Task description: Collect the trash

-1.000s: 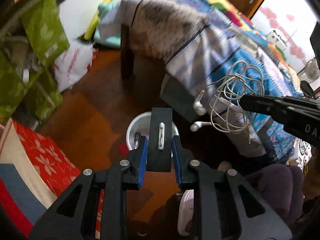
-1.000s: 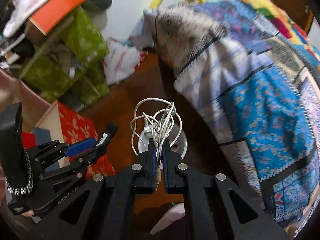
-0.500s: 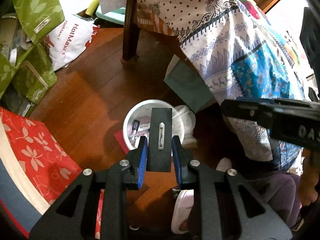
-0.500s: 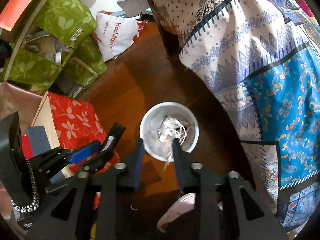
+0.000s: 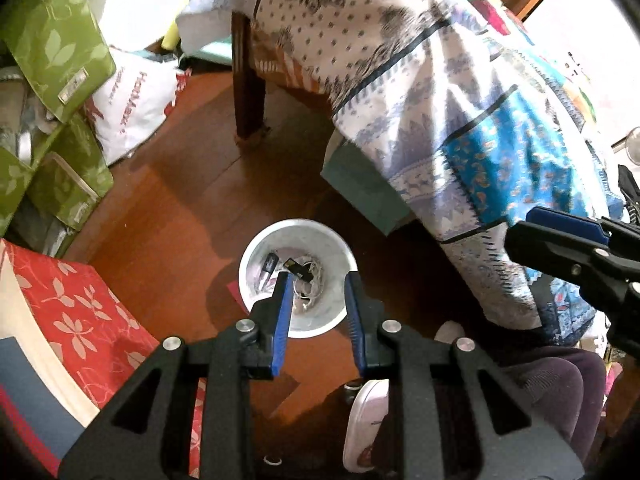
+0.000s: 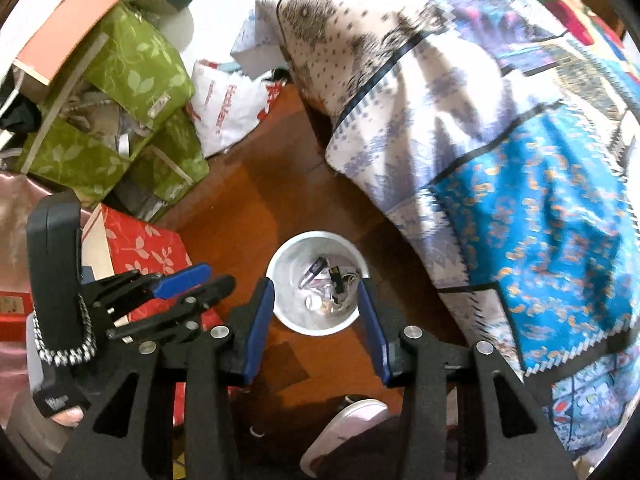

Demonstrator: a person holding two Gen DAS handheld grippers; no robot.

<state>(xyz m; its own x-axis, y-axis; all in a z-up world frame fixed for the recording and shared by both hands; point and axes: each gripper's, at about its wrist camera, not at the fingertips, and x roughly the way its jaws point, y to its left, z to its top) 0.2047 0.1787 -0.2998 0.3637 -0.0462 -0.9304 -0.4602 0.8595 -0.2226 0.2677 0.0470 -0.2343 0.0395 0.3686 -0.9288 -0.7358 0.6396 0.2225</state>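
Note:
A white bin (image 5: 249, 264) (image 6: 277, 268) stands on the wooden floor beside the bed. Inside it lie a tangled white earphone cable (image 5: 317, 280) (image 6: 344, 298), a flat black piece (image 5: 298, 270) (image 6: 335, 277) and other small trash. My left gripper (image 5: 317, 280) hangs right above the bin, open, with nothing between its blue pads; it also shows in the right wrist view (image 6: 192, 284). My right gripper (image 6: 314, 286) hovers over the same bin, its jaws opening and empty. It enters the left wrist view from the right (image 5: 560, 240).
A bed with a patterned quilt (image 5: 460, 112) fills the right side, its wooden leg (image 5: 249, 96) behind the bin. Green bags (image 6: 132, 80), a white plastic bag (image 5: 128, 112) and a red floral box (image 5: 80, 312) crowd the left. A person's slipper (image 5: 366, 424) is near the bin.
The right gripper let the earphone cable fall into the bin and opened. The left gripper let go of the flat black piece, which now lies in the bin.

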